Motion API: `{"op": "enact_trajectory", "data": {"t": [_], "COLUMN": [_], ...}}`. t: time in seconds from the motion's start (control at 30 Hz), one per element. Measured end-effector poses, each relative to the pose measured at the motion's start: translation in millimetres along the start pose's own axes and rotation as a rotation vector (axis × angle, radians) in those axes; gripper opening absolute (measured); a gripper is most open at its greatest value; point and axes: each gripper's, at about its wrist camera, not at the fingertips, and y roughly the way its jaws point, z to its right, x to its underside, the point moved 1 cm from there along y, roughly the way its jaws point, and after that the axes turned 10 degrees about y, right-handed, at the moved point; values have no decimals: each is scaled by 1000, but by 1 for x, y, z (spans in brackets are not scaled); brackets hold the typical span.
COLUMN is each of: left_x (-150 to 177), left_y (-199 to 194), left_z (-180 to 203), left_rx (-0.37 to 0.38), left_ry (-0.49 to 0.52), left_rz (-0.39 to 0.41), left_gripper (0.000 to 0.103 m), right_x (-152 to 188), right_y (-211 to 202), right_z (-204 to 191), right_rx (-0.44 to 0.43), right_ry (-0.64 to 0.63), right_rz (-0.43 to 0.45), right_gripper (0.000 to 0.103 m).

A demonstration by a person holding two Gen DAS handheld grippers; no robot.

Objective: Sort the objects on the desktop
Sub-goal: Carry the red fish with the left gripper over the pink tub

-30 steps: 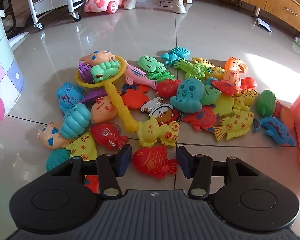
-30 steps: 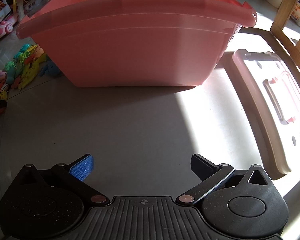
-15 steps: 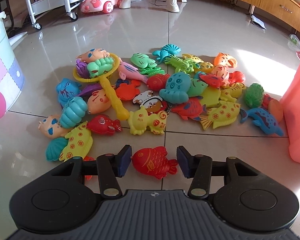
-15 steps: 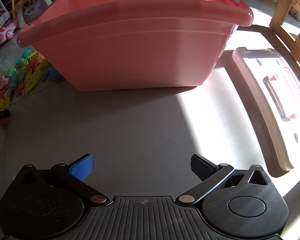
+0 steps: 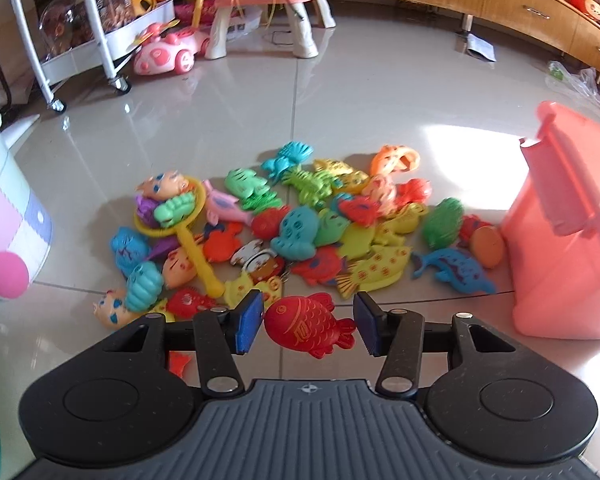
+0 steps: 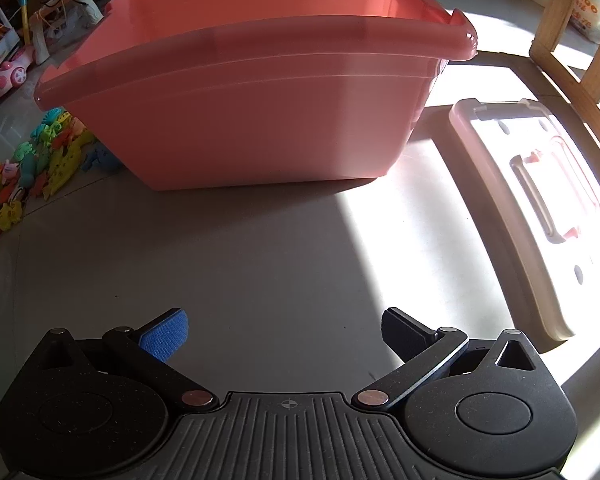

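We see a red fish (image 5: 306,326) with orange line markings between blue-faced pads (image 5: 249,322) of the left gripper (image 5: 308,326), whose body is black. At twelve o'clock from it lies a mixed heap: a yellow fish with orange dots (image 5: 374,270), a teal spotted octopus (image 5: 296,232), a blue dolphin (image 5: 454,270), a yellow net (image 5: 176,220). At three o'clock stands a salmon-pink tub (image 5: 564,240). In the right wrist view, the right gripper (image 6: 284,334) is black with one blue textured pad (image 6: 166,334); at two o'clock lies a beige lid (image 6: 532,208).
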Motion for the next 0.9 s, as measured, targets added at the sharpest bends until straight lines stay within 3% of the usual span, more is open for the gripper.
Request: {"op": "enact_trajectory", "data": {"t": [0.2, 0.5, 0.9], "left_x": [-27, -72, -116], "left_y": [-33, -80, -80], "left_z": [36, 103, 186], "left_rx": [30, 140, 222], "left_ry": [98, 216, 369], "left_rz": [24, 85, 95], "left_gripper": [51, 51, 51], "right_x": [-5, -11, -18], "right_y": [-3, -12, -17], "right_z": [11, 34, 57], "right_rx": [45, 73, 54], "right_ry": [-3, 35, 104], "right_rz": [33, 53, 45], "right_gripper": [103, 103, 103]}}
